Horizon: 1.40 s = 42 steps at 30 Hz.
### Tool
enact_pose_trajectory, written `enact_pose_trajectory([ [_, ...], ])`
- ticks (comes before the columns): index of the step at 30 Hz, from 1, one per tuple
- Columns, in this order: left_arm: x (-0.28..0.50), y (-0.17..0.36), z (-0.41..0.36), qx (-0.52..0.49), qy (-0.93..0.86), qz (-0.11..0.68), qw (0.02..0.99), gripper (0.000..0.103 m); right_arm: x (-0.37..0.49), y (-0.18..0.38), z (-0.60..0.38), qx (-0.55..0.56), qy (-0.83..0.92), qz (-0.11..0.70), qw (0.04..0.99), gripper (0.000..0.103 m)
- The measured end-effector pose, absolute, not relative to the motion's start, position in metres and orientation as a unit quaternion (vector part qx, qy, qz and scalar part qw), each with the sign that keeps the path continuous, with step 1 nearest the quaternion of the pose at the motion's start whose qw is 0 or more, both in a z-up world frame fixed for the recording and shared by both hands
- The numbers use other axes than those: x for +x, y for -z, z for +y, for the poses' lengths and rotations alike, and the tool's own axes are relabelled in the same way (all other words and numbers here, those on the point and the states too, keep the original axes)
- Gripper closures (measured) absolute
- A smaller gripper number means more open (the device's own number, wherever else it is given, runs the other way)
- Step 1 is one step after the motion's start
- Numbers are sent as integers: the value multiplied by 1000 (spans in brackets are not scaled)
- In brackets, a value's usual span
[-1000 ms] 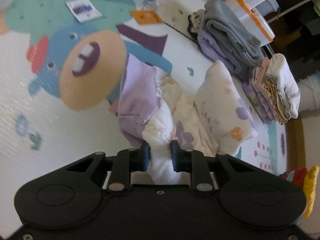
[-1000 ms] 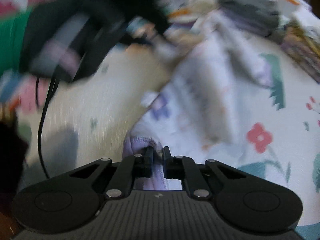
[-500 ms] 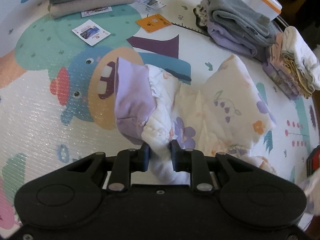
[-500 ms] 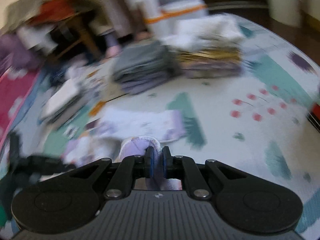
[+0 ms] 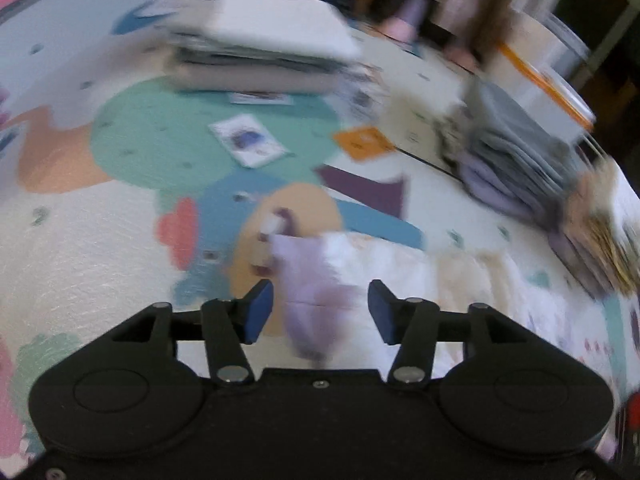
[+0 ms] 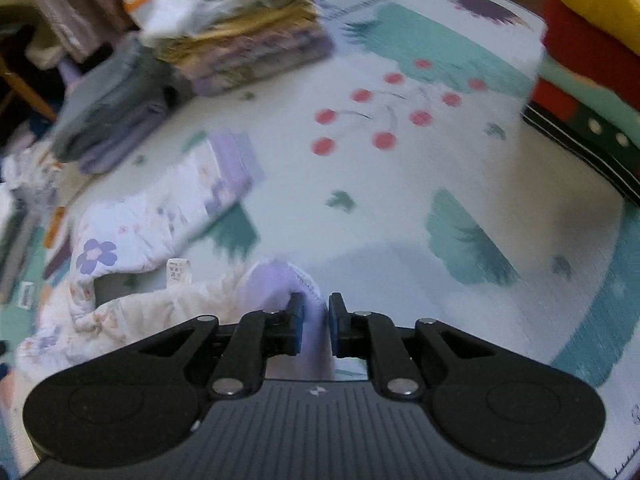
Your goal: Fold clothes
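A white floral garment with lilac cuffs (image 6: 132, 236) lies spread on the patterned play mat (image 6: 400, 208). My right gripper (image 6: 316, 322) is shut on its lilac cuff (image 6: 280, 280), low over the mat. In the left wrist view my left gripper (image 5: 320, 308) is open, and the garment's lilac end (image 5: 312, 292) lies loose between and beyond its blue-padded fingers (image 5: 258, 310). The white floral part (image 5: 460, 280) stretches off to the right. Both views are motion-blurred.
Folded piles stand around: white and grey stack (image 5: 264, 52) at the back, grey and lilac pile (image 5: 516, 160) and a yellow-purple pile (image 6: 248, 44) to the right. Cards (image 5: 250, 144) and an orange tag (image 5: 362, 142) lie on the mat. Red and yellow items (image 6: 592, 28) sit at far right.
My left gripper has opened and let go of the garment, which dropped onto the mat. My right gripper has swung right and down, still holding the lilac cuff.
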<state>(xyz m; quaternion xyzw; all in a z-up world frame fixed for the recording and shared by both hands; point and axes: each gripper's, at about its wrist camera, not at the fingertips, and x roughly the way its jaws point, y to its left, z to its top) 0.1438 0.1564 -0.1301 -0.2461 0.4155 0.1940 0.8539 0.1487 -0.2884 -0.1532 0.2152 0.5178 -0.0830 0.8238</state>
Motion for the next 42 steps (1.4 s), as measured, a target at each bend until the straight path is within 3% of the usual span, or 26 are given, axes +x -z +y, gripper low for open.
enact_pose_trajectory([
  [2, 135, 137, 166, -254, -207, 422, 845, 51, 145, 162, -292, 222, 92, 521, 819, 86],
  [6, 116, 160, 178, -268, -228, 446, 823, 51, 140, 173, -293, 225, 94, 520, 818, 64],
  [11, 104, 187, 176, -300, -194, 467, 809, 51, 138, 186, -283, 208, 88, 531, 816, 56],
  [21, 149, 193, 141, -197, -139, 424, 873, 51, 143, 211, -270, 187, 73, 540, 817, 51],
  [27, 165, 212, 158, -289, -58, 362, 884, 51, 146, 214, -264, 161, 63, 528, 831, 45],
  [30, 171, 232, 177, -435, 22, 327, 839, 51, 147, 215, -265, 156, 62, 525, 834, 47],
  [32, 175, 240, 177, -479, 40, 312, 819, 51, 147, 215, -268, 159, 64, 523, 835, 49],
  [36, 196, 232, 142, -385, 29, 346, 855, 51, 149, 218, -270, 164, 70, 518, 836, 49],
  [42, 210, 229, 112, -365, 28, 353, 861, 51, 149, 220, -267, 155, 75, 512, 841, 49],
])
